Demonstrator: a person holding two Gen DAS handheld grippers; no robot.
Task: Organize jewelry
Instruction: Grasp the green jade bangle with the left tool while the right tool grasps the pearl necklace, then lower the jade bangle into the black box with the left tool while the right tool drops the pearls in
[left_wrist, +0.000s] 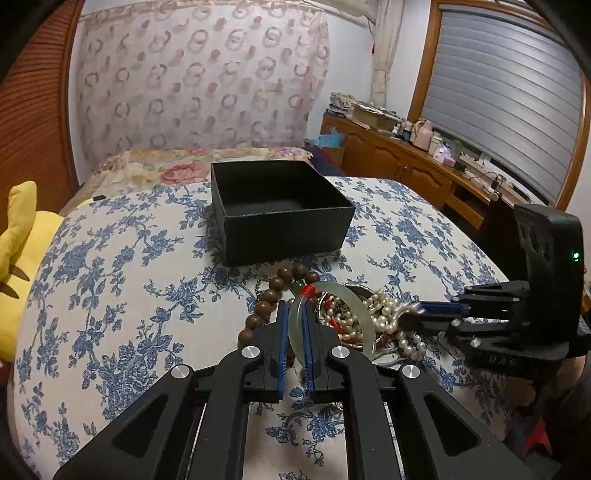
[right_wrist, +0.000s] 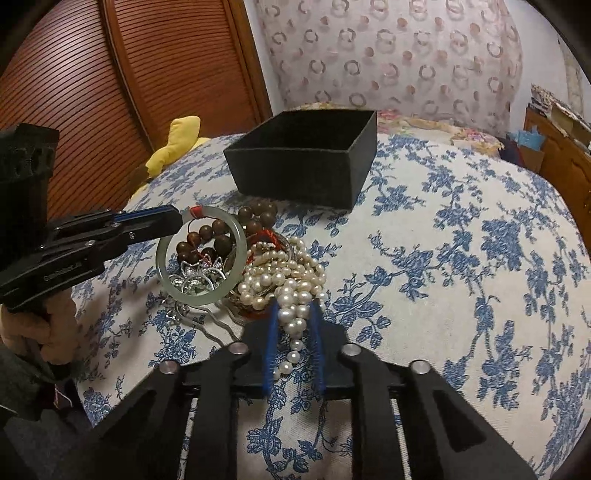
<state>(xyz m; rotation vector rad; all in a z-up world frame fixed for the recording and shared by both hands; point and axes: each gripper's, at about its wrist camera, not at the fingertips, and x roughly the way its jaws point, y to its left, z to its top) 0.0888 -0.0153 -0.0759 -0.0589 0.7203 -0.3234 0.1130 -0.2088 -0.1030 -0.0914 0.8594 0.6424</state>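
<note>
While left jaws clamp the bangle, right jaws pinch pearls.

Dim indoor light, fisheye-warped edges, slight softness

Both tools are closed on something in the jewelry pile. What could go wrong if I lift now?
1. The pearl strands in the right tool lie tangled with the rest of the pile, so lifting may drag other pieces along.
2. The left tool grips the jade bangle only at its rim; it may slip or swing.
3. The wooden beads lie against the bangle and may snag before it reaches the black box.
</note>
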